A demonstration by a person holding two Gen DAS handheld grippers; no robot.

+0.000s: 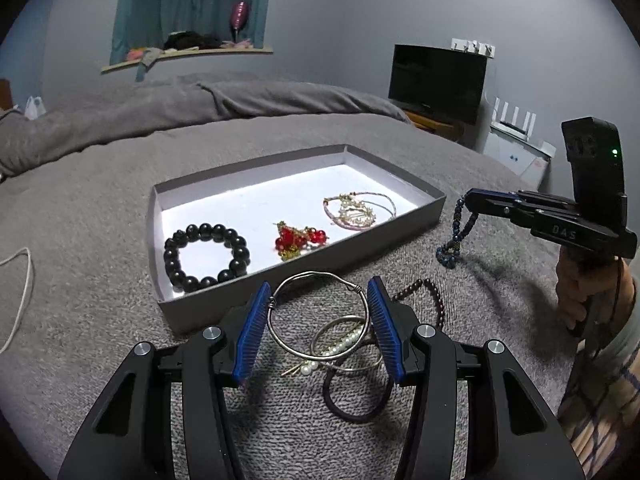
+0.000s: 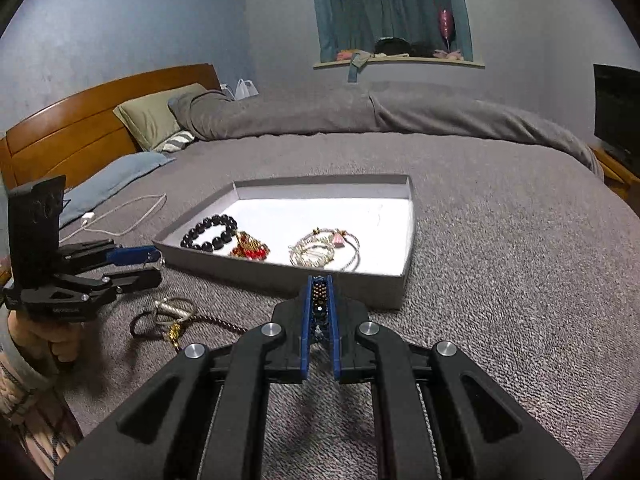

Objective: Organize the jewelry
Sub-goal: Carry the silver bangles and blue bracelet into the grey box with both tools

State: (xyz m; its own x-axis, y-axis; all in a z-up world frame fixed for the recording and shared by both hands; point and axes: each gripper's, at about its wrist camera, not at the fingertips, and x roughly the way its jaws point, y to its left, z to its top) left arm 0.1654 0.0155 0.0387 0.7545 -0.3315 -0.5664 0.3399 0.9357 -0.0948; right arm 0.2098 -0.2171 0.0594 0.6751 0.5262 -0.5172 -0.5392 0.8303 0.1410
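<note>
My right claw [image 2: 319,280] is pressed together on a string of dark blue beads [image 1: 456,236], which dangles from its tips above the grey blanket [image 2: 500,260], just short of the near wall of the shallow grey box [image 2: 404,288] straight ahead of it. Inside the box, beyond my tips and to their left, lie a black bead bracelet [image 2: 209,233], a red bead piece [image 2: 250,250] and a pale tangle of thin bangles [image 2: 324,254]. My left claw [image 1: 318,300] stands spread, its blue pads [image 1: 252,330] either side of a large wire hoop [image 1: 318,312] on the blanket; I cannot tell whether they touch it. Under and just behind that hoop sit smaller rings, a pearl pin [image 1: 340,348] and a black hair tie [image 1: 358,400], with a dark bead strand [image 1: 432,296] off to its right.
</note>
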